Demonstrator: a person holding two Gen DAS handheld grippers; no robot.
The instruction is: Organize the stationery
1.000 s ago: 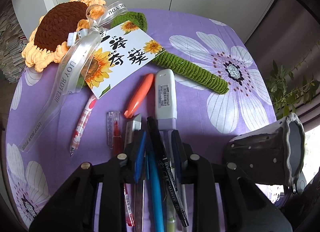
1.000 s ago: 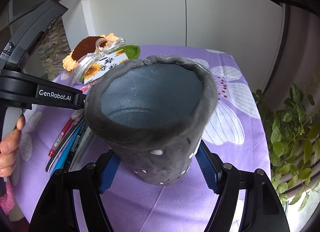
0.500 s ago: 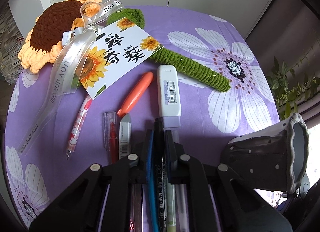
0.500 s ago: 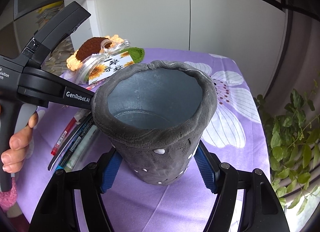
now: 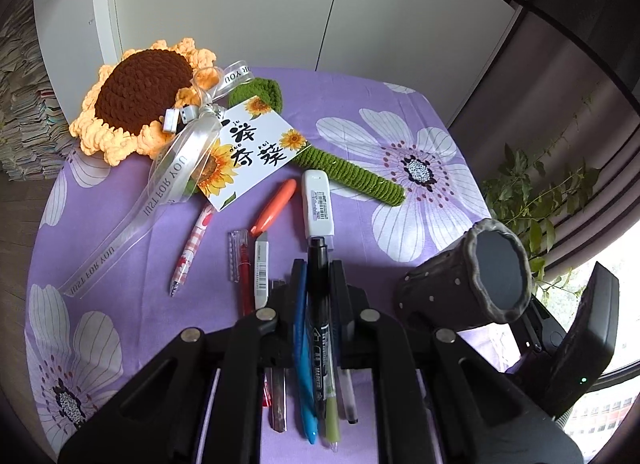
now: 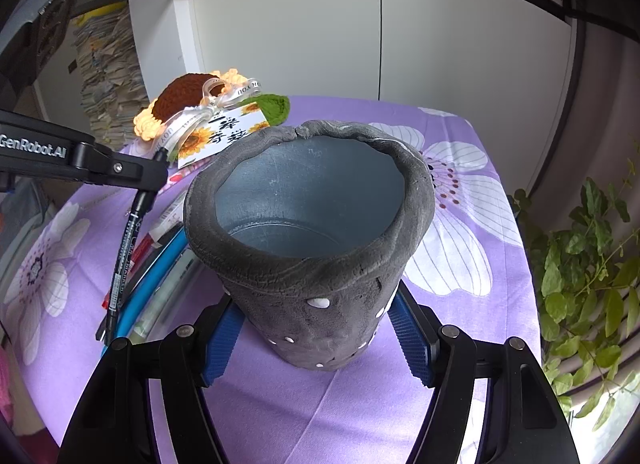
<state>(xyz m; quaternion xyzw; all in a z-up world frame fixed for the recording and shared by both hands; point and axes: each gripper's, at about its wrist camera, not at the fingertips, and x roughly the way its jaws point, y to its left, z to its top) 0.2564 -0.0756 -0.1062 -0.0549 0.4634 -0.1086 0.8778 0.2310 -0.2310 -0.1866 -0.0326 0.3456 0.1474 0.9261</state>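
Jaws of the left gripper (image 5: 318,288) are clenched on a black marker (image 5: 319,304), which hangs lifted clear of the purple flowered table (image 5: 400,112); in the right wrist view that marker (image 6: 127,248) dangles from the left gripper's tip, its lower end down among the pens. Under the left gripper lie a blue pen (image 5: 305,384), a pale green pen (image 5: 331,416) and what looks like a clear pen beside them, though the gripper body hides most of each. Just beyond, to the left, a red pen (image 5: 244,276) and a white barcoded pen (image 5: 261,272) lie side by side, with a pink checked pen (image 5: 191,250) further left. Jaws of the right gripper (image 6: 316,328) are clamped on the lower body of a dark grey pen holder (image 6: 312,264), blue pads pressing either side; the holder is tilted, its empty mouth turned up and away, and it sits to the right of the pens near the table's right edge (image 5: 472,284). Farther off lie an orange pen (image 5: 274,206) and a white correction tape (image 5: 318,204), close together. Beyond them rests a crocheted sunflower (image 5: 140,92) with a green stem (image 5: 352,176), a ribbon (image 5: 168,180) and a printed card (image 5: 244,152). White cabinet doors (image 5: 280,4) stand behind the table, and a leafy plant (image 6: 580,264) grows at the right.
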